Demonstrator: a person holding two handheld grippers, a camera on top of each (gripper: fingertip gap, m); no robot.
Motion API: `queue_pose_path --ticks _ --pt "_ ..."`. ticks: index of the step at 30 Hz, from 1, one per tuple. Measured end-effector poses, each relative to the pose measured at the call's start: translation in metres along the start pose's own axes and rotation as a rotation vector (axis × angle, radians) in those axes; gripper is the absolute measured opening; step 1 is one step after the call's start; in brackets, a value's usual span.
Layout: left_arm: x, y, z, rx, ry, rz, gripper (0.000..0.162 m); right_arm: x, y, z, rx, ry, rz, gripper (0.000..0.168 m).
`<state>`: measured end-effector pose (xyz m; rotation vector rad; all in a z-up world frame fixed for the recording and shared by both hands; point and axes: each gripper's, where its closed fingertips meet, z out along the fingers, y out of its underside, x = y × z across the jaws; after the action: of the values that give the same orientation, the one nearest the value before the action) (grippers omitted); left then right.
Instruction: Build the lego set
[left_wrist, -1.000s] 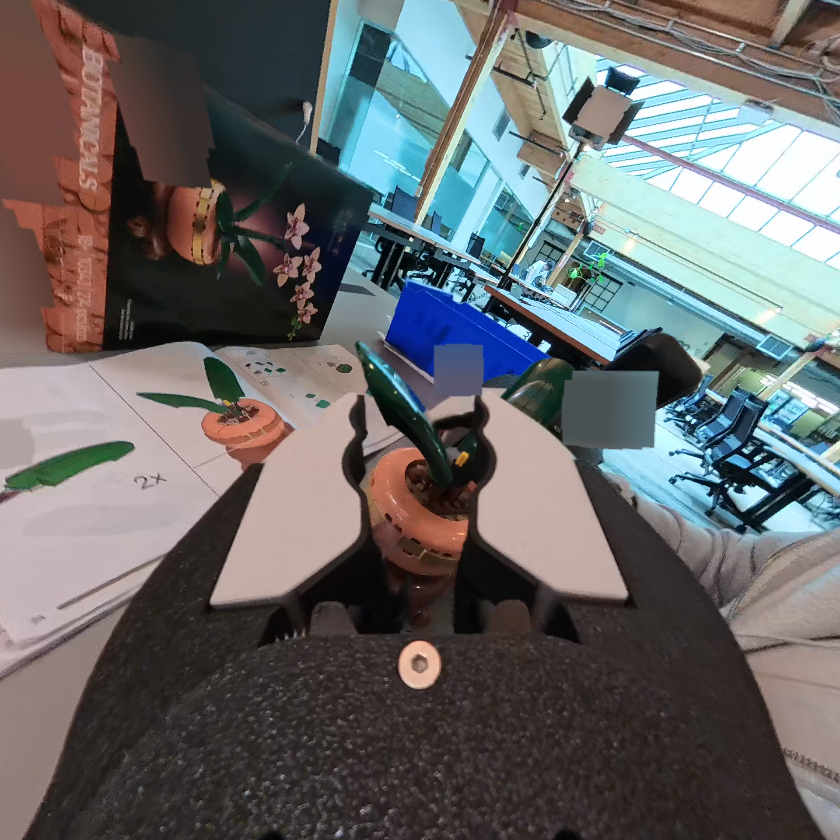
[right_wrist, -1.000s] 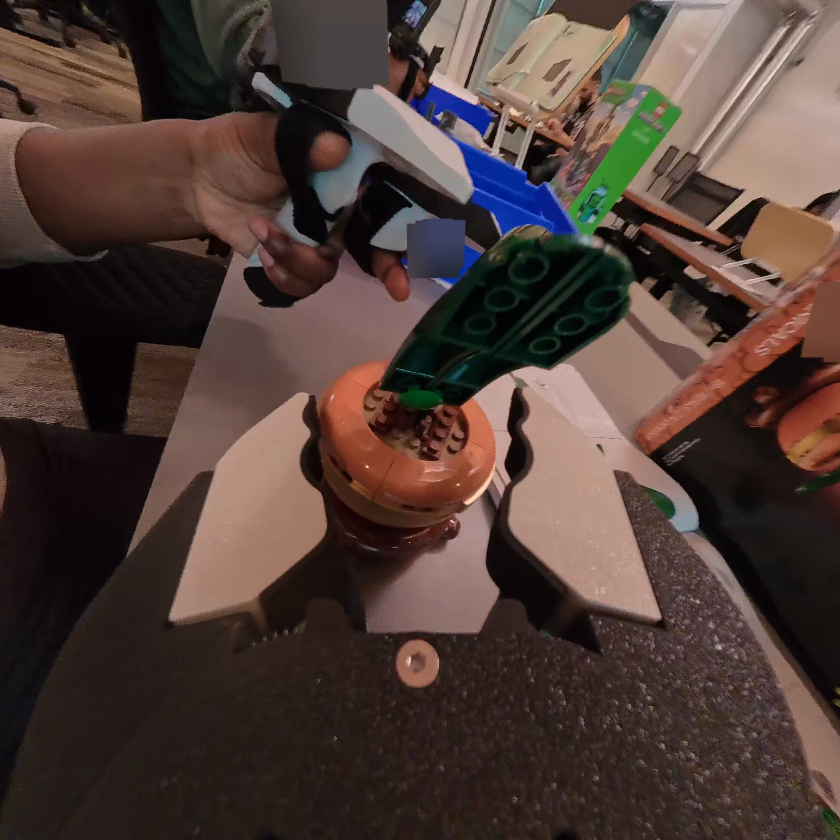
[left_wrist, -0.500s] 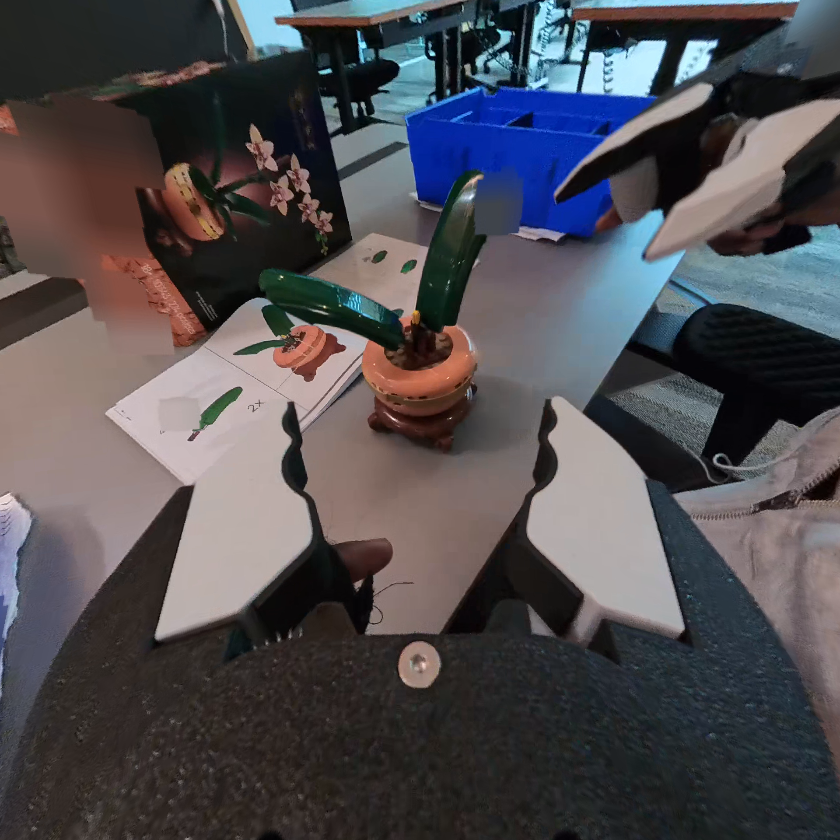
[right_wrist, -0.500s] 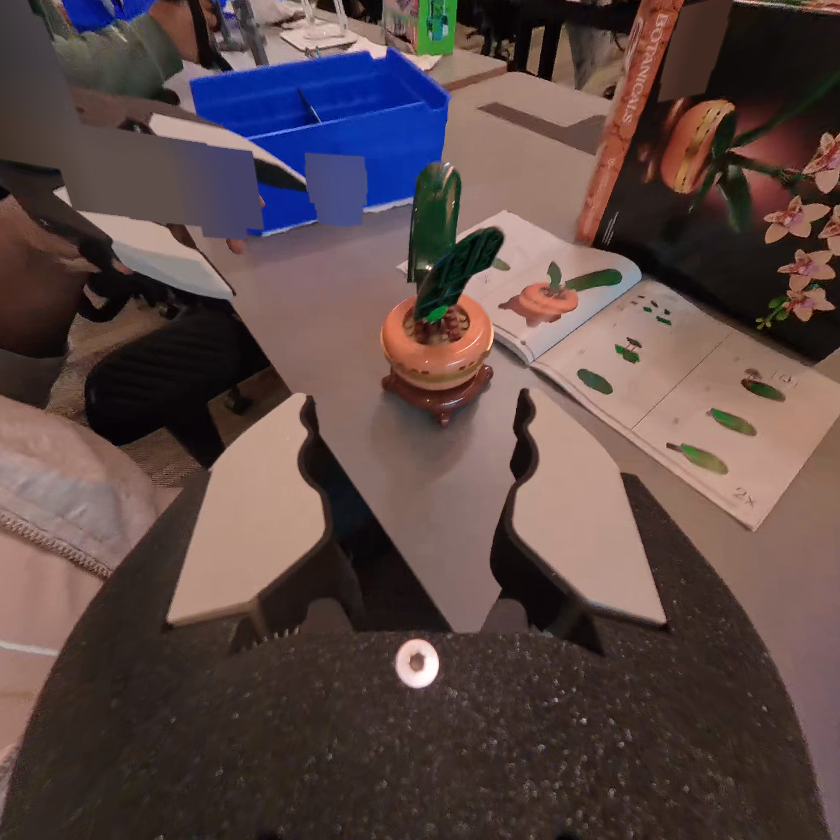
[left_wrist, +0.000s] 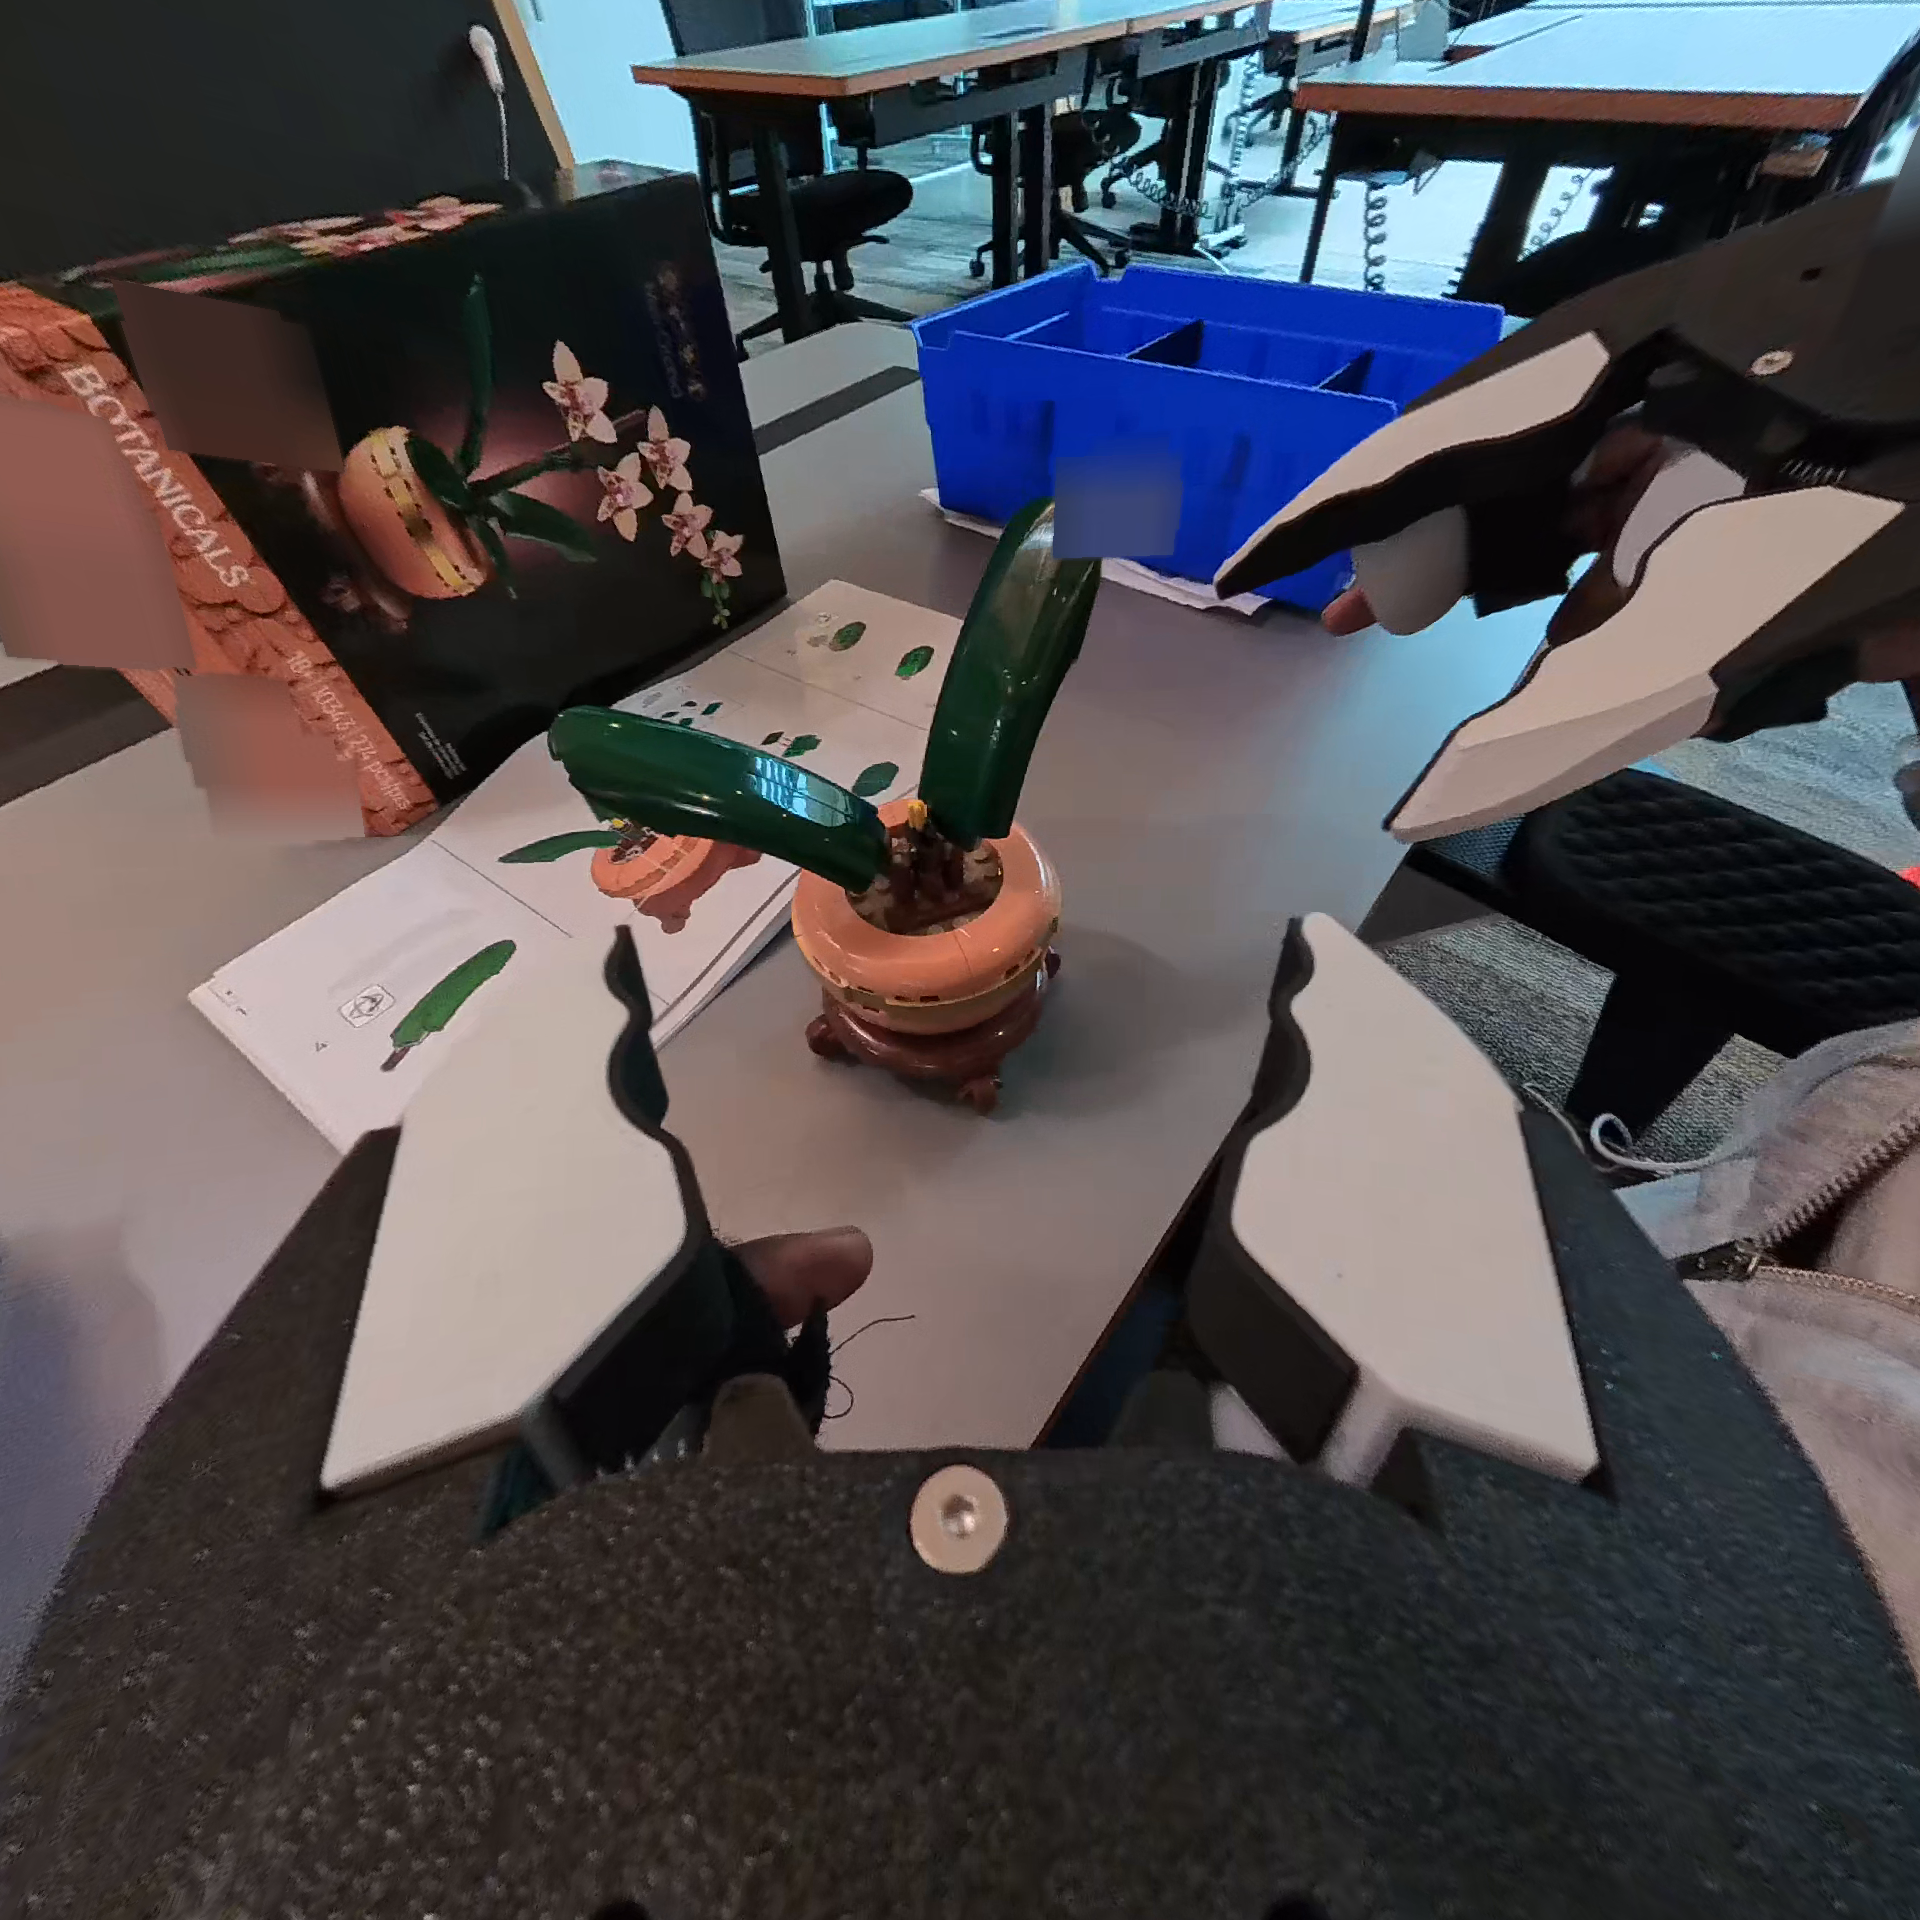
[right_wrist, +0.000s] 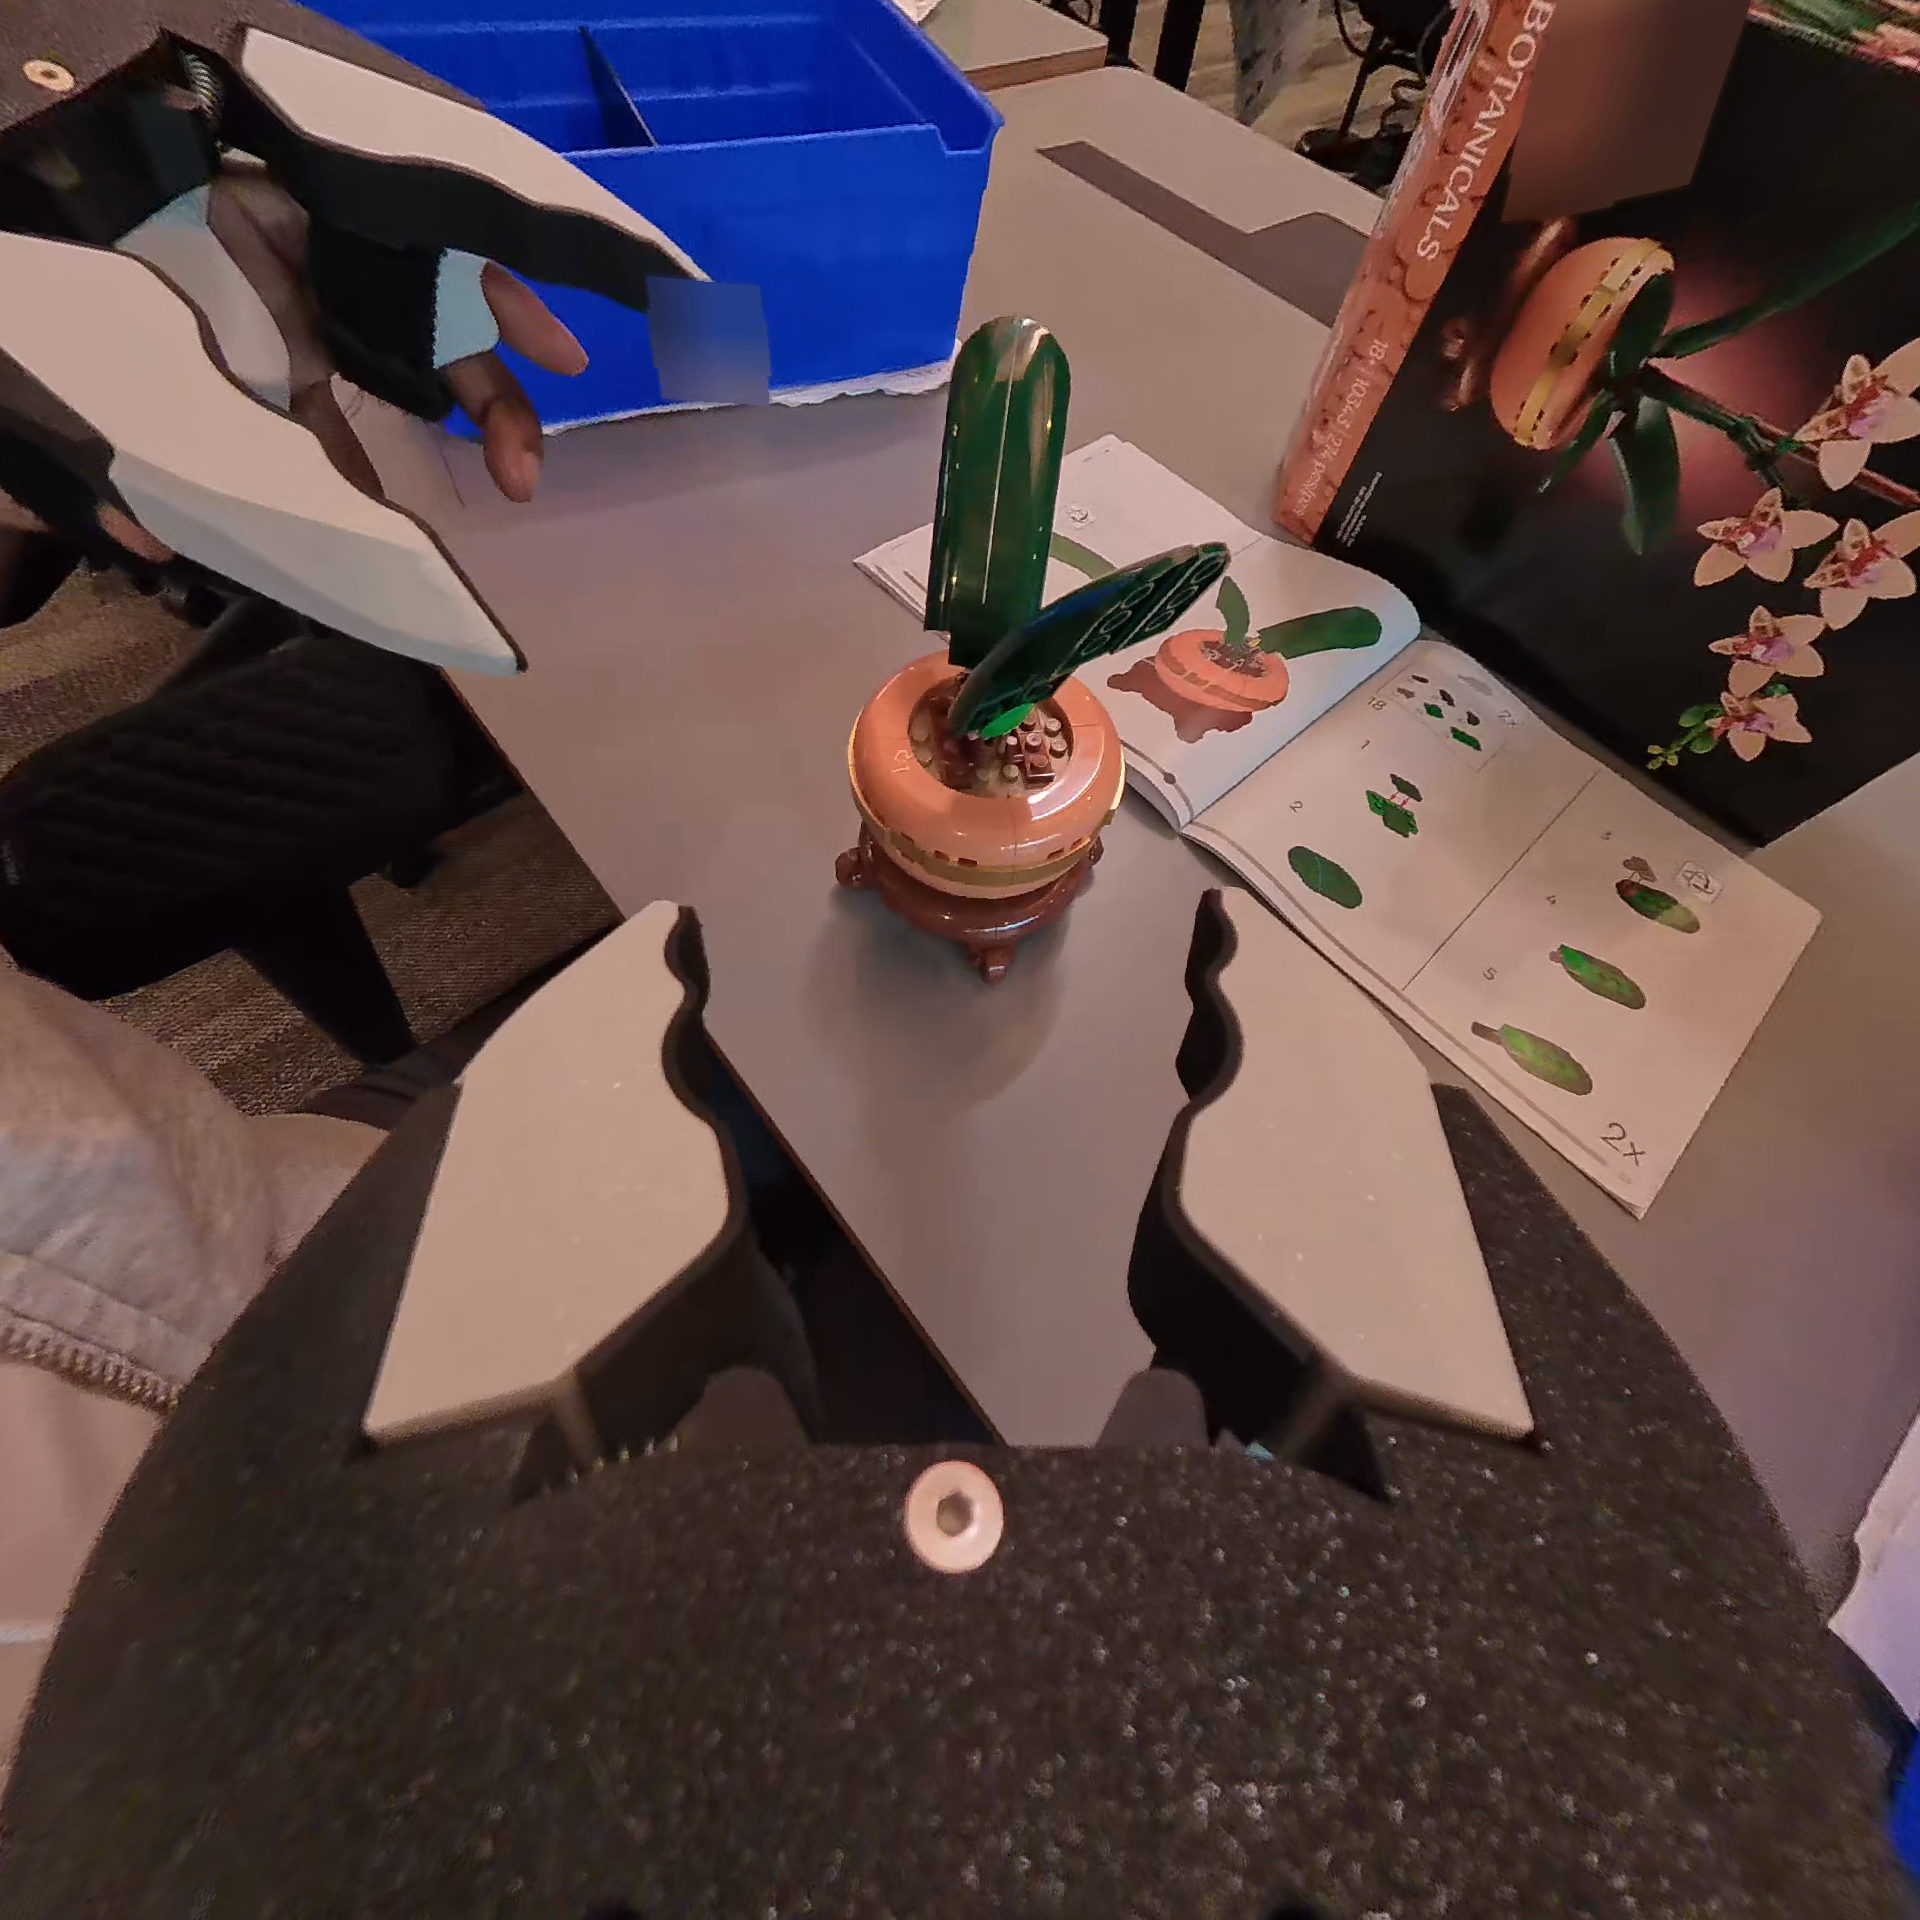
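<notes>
Standing on the grey bench (left_wrist: 1195, 790), the set's box (left_wrist: 436, 540) and blue bin (left_wrist: 1174, 416) frame the work at the far side, with the open booklet (right_wrist: 1455, 894) lying flat between the box and the model. I read the pot (left_wrist: 928, 940) as the task's thing: it sits upright on its brown foot, straight ahead of both grippers and touched by neither. My left gripper (left_wrist: 951, 1023) has its fingers spread wide and empty, the pot just beyond their tips and centred in the gap. My right gripper (right_wrist: 940, 997) is likewise parted and empty, and the pot stands ahead of it too, a little farther off; I judge the left the nearer. Two green leaves rise from the pot: the tall leaf (right_wrist: 997, 478) runs nearly vertical, while the low leaf (left_wrist: 717, 790) reaches out sideways toward the booklet. Any next approach, I judge, should come at the pot's round body from below the leaves.
</notes>
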<state>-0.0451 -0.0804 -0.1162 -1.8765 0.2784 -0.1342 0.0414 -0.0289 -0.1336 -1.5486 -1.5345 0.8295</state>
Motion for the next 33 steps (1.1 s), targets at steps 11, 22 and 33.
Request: queue_pose_path --ticks 11,22,33 --pt "-0.004 -0.006 0.002 -0.01 -0.057 0.017 0.104 0.002 -0.003 0.005 0.02 0.043 0.034 0.082" --pt "-0.015 0.024 0.025 -0.097 -0.012 0.024 0.101 0.008 0.022 0.104 0.012 0.067 0.026 0.095" --pt "-0.036 0.028 -0.01 -0.068 -0.052 -0.011 0.098 -0.027 -0.004 0.155 0.081 -0.224 -0.147 0.086"
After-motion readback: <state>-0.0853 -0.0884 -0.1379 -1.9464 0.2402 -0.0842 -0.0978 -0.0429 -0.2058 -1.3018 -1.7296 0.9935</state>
